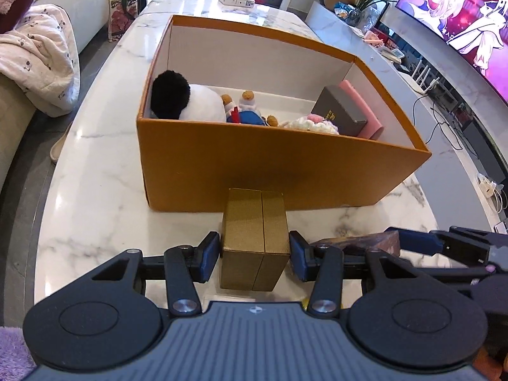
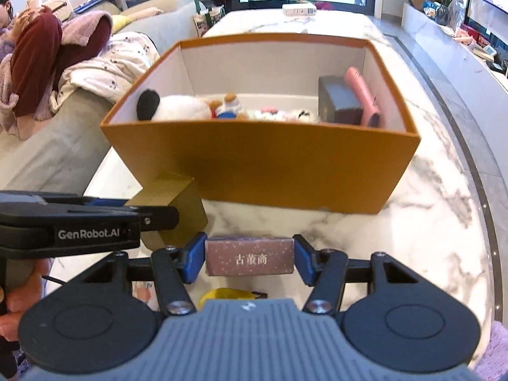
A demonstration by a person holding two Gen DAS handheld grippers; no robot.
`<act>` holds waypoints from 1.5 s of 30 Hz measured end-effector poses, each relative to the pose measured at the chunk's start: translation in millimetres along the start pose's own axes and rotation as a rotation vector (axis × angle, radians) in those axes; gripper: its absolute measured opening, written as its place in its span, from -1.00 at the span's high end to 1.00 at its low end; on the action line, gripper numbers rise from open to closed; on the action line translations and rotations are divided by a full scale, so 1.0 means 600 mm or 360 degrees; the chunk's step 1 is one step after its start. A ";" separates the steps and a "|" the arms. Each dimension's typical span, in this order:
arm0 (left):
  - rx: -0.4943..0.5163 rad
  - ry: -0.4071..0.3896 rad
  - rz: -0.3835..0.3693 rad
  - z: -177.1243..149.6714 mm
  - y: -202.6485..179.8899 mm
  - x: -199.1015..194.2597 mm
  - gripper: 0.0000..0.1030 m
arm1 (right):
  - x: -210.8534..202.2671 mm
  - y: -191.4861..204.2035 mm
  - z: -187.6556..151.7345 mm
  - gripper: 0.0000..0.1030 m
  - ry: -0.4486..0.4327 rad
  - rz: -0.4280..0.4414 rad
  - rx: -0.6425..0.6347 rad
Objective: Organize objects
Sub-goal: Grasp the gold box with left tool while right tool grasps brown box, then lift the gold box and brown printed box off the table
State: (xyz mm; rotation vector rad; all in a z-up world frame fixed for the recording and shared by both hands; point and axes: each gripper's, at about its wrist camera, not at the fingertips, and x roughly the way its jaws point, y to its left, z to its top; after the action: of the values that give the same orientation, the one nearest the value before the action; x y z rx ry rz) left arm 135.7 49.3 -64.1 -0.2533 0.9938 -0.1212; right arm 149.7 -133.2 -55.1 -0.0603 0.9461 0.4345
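Reading labels: "GenRobot.AI" on the left gripper (image 2: 177, 214), "古菠商" (I think) on the mauve box (image 2: 249, 259)
Left claw: pads clamped on gold box (image 1: 255, 238)
Right gripper (image 2: 249, 258): narrowly spread, squeezing mauve box

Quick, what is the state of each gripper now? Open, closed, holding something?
Left gripper: closed on the gold box.
Right gripper: closed on the brown box.

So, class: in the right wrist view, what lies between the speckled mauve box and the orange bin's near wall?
Only bare marble tabletop separates the mauve box from the orange bin; the right wrist view shows this.
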 end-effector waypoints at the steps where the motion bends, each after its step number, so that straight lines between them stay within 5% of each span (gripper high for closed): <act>1: 0.0005 0.0008 0.0004 0.000 -0.003 0.002 -0.05 | 0.001 -0.007 0.002 -0.15 -0.0005 -0.0006 0.0032; 16: 0.0023 0.0016 0.0030 0.003 -0.018 0.021 -0.05 | 0.036 -0.026 0.046 -0.16 -0.0039 0.0017 0.0179; 28: 0.0138 0.0056 0.0072 0.000 -0.048 0.043 -0.04 | 0.035 -0.036 0.043 -0.37 -0.0010 0.0137 0.0252; 39: 0.0238 0.0108 0.0005 -0.005 -0.072 0.047 -0.04 | 0.016 -0.090 0.030 -0.43 0.0046 0.0265 0.0655; 45: 0.0330 0.0124 -0.0028 -0.015 -0.091 0.046 -0.04 | 0.016 -0.101 0.028 -0.45 0.0014 0.0186 0.0758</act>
State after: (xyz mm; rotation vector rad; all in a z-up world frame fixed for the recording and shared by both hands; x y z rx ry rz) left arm 143.9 -10.9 -76.8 -0.0681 1.0483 -0.2504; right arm 191.2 -181.4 -61.2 0.4272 1.0442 0.3072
